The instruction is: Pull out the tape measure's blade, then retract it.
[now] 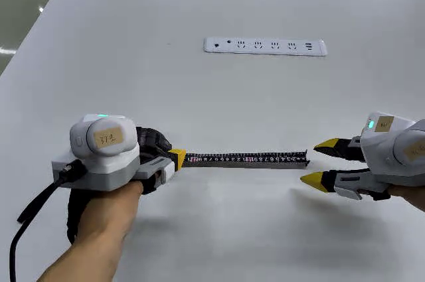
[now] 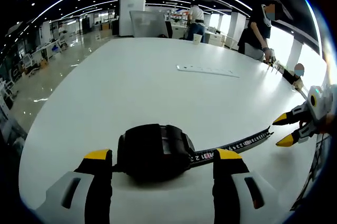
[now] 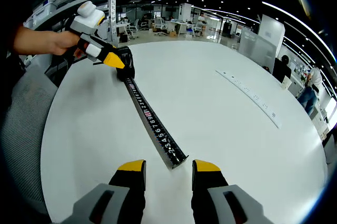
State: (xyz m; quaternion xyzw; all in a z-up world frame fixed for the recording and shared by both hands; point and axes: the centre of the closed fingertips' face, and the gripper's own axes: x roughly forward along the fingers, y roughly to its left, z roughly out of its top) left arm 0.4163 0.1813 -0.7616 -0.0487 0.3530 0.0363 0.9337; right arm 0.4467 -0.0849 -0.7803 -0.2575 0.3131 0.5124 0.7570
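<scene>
The black tape measure case [image 1: 151, 141] rests on the white table [image 1: 219, 229] with my left gripper [image 1: 169, 156] shut around it. In the left gripper view the case [image 2: 155, 150] sits between the yellow-tipped fingers [image 2: 97, 156]. Its blade [image 1: 246, 159] lies pulled out flat along the table toward the right. My right gripper [image 1: 319, 161] stands open just past the blade's end, its jaws to either side and not touching it. The right gripper view has the blade tip [image 3: 176, 159] just ahead of my right gripper [image 3: 169, 167].
A white power strip [image 1: 265, 46] lies flat further back on the table. Several people [image 2: 260, 29] stand at the table's far side. A grey chair [image 3: 21, 129] is by the table's edge near the left hand.
</scene>
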